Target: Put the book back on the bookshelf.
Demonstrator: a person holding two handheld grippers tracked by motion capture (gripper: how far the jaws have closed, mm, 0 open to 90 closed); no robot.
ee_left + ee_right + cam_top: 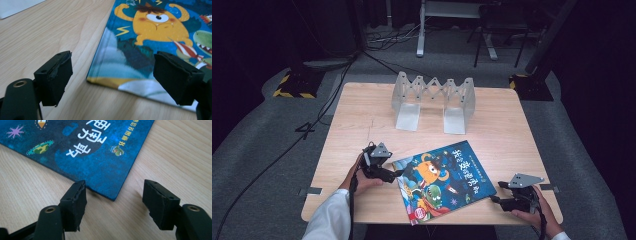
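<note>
The picture book (443,180) lies flat on the tabletop (362,120), nearer the person than the expandable book rack (433,97). Left gripper (399,173) and right gripper (495,199) flank the book's corners, jaws apart, empty; lifting and shelving remain.

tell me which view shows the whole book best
The high view: the book lies flat on the table with its full cover and all four corners visible, between the two grippers. The left gripper view gives a close corner with the orange monster; the right gripper view gives another corner with white lettering.
</note>
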